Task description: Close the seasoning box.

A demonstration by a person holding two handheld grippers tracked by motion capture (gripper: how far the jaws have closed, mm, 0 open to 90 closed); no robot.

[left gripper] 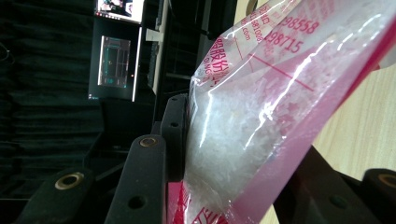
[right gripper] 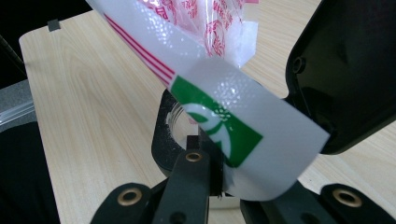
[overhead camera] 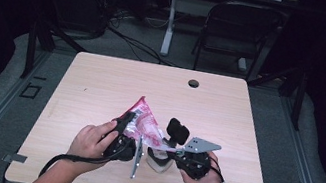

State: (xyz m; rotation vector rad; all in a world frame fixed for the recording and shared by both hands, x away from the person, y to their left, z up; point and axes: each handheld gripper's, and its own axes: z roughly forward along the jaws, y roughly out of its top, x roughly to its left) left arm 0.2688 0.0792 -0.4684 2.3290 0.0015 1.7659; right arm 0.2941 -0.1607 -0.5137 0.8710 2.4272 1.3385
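High view is showing both hands working together near the table's [overhead camera: 102,81] front edge: the left gripper [overhead camera: 126,121] is pinching the pink-printed plastic bag [overhead camera: 143,118] of white granules and holding it tilted above a small container [overhead camera: 158,162] with its black flip lid [overhead camera: 177,131] standing open. The right gripper [right gripper: 219,182] is clamping the bag's white-and-green corner [right gripper: 243,140] just over the container's round mouth [right gripper: 180,126]. Judging by this, pouring is being set up; no grains are visibly falling, so emptying and closing the lid remain.
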